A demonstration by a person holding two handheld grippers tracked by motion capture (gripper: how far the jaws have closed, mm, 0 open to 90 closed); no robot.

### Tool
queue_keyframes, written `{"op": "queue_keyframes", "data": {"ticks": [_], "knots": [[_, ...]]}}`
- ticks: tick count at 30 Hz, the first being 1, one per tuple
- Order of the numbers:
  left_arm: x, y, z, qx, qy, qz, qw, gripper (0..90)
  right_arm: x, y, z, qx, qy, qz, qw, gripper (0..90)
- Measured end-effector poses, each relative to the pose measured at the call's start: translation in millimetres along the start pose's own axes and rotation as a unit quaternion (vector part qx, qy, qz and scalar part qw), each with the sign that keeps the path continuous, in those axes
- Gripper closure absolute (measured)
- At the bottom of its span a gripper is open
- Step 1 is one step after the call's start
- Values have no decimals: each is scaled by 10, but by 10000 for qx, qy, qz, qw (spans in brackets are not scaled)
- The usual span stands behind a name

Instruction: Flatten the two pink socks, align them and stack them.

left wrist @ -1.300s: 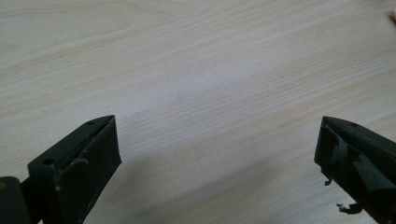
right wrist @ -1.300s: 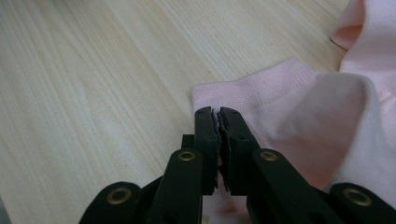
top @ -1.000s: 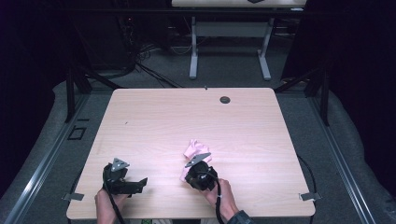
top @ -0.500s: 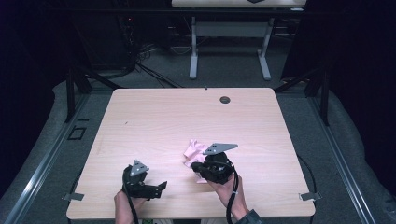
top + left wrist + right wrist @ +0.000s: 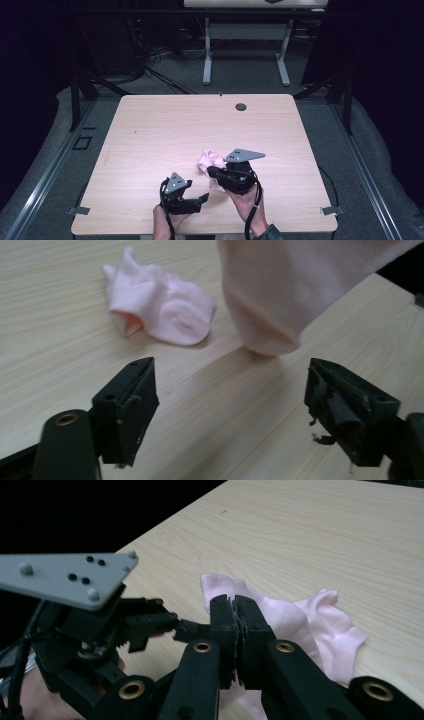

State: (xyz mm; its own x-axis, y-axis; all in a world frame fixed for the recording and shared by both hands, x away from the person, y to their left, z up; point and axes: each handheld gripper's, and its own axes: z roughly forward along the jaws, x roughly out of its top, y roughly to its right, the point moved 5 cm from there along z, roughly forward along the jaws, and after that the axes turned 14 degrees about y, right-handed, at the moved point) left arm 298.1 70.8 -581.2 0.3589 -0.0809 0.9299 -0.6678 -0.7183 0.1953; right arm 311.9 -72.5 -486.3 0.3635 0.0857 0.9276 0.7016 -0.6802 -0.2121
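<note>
While our right tool (image 5: 212, 172) pinches one pink sock (image 5: 280, 295) shut between its jaws and holds it off the counter (image 5: 165, 130), its toe hangs free where the other hand can reach it. Our left tool (image 5: 230, 405) faces that hanging end, jaws apart with nothing between them, having just been narrowing. A second sock (image 5: 157, 312) lies crumpled on the counter just beyond, probably waiting to be paired.
</note>
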Motion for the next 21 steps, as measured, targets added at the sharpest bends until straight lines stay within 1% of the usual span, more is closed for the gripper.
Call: {"op": "queue_keyframes", "data": {"ticks": [1, 3, 4, 9, 10, 11, 12, 13, 14, 15, 16, 17, 19, 20, 21], "knots": [[8, 57, 53, -12, 106, -5, 9999, 256, 6, 0, -9, -15, 26, 9, 10000, 875], [19, 103, 98, 6, 198, 29, 9998, 299, 14, 4, -25, -24, 77, 40, 10000, 875], [26, 123, 117, 49, 236, 34, 9997, 319, 16, 4, -29, -15, 88, 64, 9999, 875], [72, 192, 212, 17, 343, 103, 9994, 482, 26, 4, -40, 2, 193, 115, 9997, 875], [80, 198, 232, 21, 342, 98, 9994, 536, 29, 6, -44, 9, 196, 119, 9997, 875], [86, 192, 248, 8, 355, 92, 9993, 613, 31, 7, -49, -2, 215, 129, 9997, 875], [91, 183, 259, -2, 394, 55, 9992, 658, 32, 10, -52, 0, 230, 143, 9996, 875], [94, 167, 263, -1, 418, 71, 9991, 740, 33, 13, -57, 0, 267, 174, 9995, 876], [94, 143, 266, 24, 447, 107, 9989, 794, 32, 24, -71, -7, 251, 152, 9996, 875], [90, 118, 266, 65, 461, 143, 9988, 866, 30, 31, -77, -15, 263, 166, 9995, 875], [90, 118, 266, 65, 461, 143, 9988, 883, 30, 31, -77, -15, 263, 166, 9995, 875], [100, 78, 236, 154, 398, 332, 9985, 887, 20, 58, -113, -41, 273, 175, 9995, 875], [151, 38, 153, 319, 386, 508, 9975, 890, -1, 75, -137, -44, 299, 214, 9993, 875], [195, 19, 94, 405, 368, 659, 9963, 891, -14, 84, -147, -45, 338, 247, 9991, 876], [256, 12, 18, 540, 349, 893, 9939, 891, -25, 94, -164, -24, 327, 255, 9991, 876]]}}
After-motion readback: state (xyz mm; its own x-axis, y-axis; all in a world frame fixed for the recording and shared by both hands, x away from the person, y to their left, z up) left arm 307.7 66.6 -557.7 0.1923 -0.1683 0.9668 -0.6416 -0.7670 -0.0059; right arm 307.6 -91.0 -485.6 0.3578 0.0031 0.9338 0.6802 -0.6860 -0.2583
